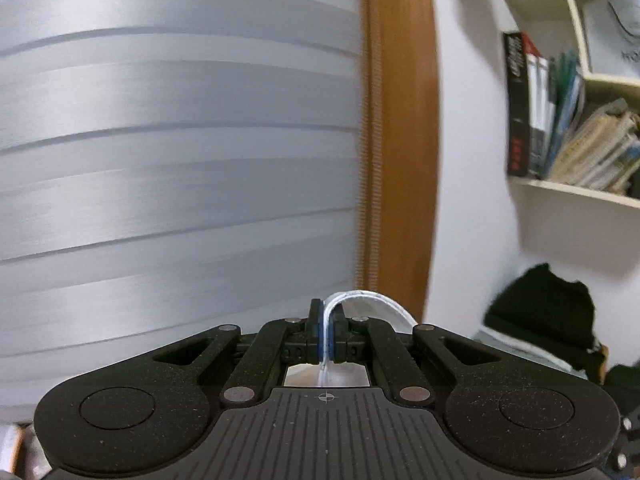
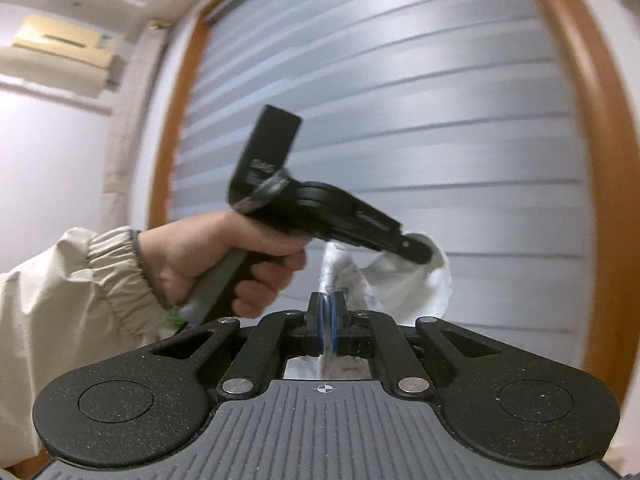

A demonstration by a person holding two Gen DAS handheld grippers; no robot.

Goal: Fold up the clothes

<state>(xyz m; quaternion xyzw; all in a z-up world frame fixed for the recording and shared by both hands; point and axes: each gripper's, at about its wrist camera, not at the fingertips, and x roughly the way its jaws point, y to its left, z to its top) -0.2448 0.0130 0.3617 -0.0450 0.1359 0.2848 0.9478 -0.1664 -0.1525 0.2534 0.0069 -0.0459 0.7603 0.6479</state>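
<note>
White garment (image 2: 404, 280) pinched in both closed grippers, left gripper (image 1: 328, 334) & right gripper (image 2: 331, 330), held aloft near blinds (image 1: 180, 140); advise spreading hands apart, edge taut, before laying flat

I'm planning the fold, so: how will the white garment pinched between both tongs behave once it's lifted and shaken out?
Probably floppy: the white garment sags and bunches between the left tongs and right tongs. Likely light, since a thin pinched edge carries it. It may slip, as only little cloth sits between the pads.
</note>
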